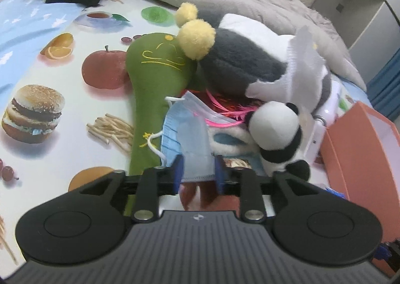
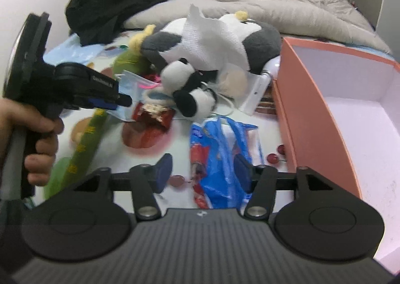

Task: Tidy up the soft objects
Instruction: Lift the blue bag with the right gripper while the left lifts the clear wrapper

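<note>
Blue mask (image 1: 175,131) sits between parted left tongs (image 1: 197,171); right tongs (image 2: 203,176) gape, empty; lettering unreadable.

Plush toys (image 1: 245,63) — heaped beside box (image 1: 362,138)

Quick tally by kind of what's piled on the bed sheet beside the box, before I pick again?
Plush toys: 3, green plush, grey-and-white plush, panda plush
Face masks: 1, blue face mask
Paper tissues: 1, white tissue
Plastic bags: 1, blue plastic bag
Total: 6
</note>
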### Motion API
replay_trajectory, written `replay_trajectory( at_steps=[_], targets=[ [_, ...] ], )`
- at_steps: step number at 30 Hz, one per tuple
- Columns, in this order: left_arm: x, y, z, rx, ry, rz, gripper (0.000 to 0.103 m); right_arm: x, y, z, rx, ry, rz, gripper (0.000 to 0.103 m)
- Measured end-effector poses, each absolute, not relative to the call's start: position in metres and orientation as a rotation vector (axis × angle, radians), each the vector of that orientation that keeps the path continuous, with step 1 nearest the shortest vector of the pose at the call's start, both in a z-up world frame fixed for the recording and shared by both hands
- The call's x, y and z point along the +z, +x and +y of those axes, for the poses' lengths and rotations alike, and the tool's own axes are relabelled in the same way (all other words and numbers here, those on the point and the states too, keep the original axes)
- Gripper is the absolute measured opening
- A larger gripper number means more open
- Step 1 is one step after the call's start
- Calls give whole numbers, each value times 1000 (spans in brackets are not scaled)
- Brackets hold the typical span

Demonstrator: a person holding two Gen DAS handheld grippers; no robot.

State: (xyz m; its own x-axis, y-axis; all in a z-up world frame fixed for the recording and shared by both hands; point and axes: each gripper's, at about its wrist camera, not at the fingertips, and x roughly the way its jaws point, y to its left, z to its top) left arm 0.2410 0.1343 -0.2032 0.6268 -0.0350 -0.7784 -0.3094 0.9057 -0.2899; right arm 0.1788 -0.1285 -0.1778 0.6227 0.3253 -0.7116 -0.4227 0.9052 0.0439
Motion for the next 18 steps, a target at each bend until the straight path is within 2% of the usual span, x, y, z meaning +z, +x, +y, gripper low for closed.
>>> replay_trajectory(
  at_steps=[8,15,17,18],
  targets=[
    [-213,263,135,199,-444,914,34,-195,197,-127,397,-157,809,58],
    [-227,277,137,241,-474,944,34,-224,215,-129,407,-105,906,59],
    [-228,277,138,251,-488,938,32,-228,216,-130,414,-97,914,58],
    [-228,277,138,253,-488,935,27,-228,216,-131,415,-95,914,54]
  ],
)
